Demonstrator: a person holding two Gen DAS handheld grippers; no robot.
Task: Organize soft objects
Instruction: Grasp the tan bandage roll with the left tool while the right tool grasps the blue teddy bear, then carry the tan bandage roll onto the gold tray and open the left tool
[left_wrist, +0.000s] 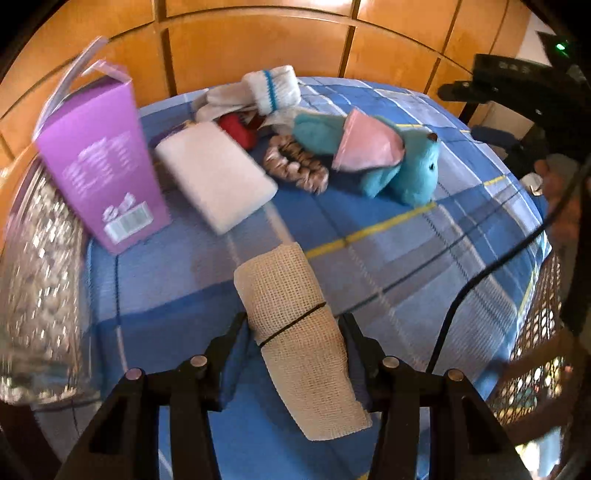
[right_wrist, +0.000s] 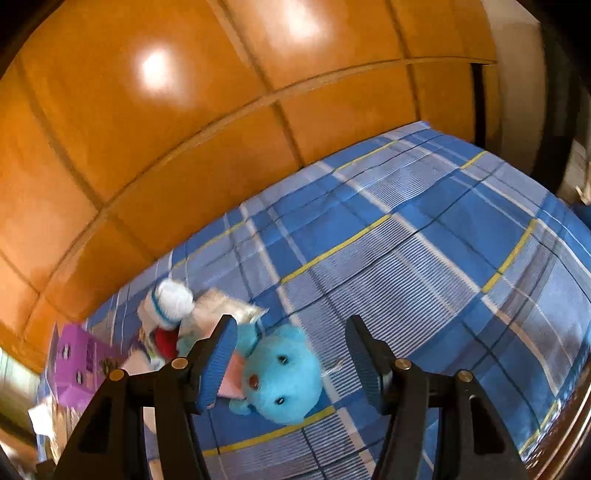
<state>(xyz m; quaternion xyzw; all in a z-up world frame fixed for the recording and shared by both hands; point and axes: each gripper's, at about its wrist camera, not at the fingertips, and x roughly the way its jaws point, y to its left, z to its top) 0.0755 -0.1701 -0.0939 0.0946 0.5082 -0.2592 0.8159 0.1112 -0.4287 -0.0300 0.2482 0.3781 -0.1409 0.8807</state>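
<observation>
A beige gauze bandage roll (left_wrist: 288, 306) with a black band lies lengthwise between the fingers of my left gripper (left_wrist: 293, 321), whose pads press on its sides just above the blue checked cloth (left_wrist: 388, 258). Farther back lie a turquoise plush toy (left_wrist: 410, 166) with a pink ear, a brown scrunchie (left_wrist: 295, 166), a white pad (left_wrist: 218, 177), a red item (left_wrist: 238, 129) and a white rolled towel (left_wrist: 273, 88) with a blue stripe. My right gripper (right_wrist: 291, 328) hangs open above the plush toy (right_wrist: 284, 376), with nothing between its pads.
A purple box (left_wrist: 99, 158) stands upright at the left of the cloth, beside a shiny mesh basket (left_wrist: 40, 277). Another mesh basket (left_wrist: 535, 332) sits at the right edge, with a black cable (left_wrist: 458, 306) across it. Orange wooden panels (right_wrist: 166, 129) close off the back.
</observation>
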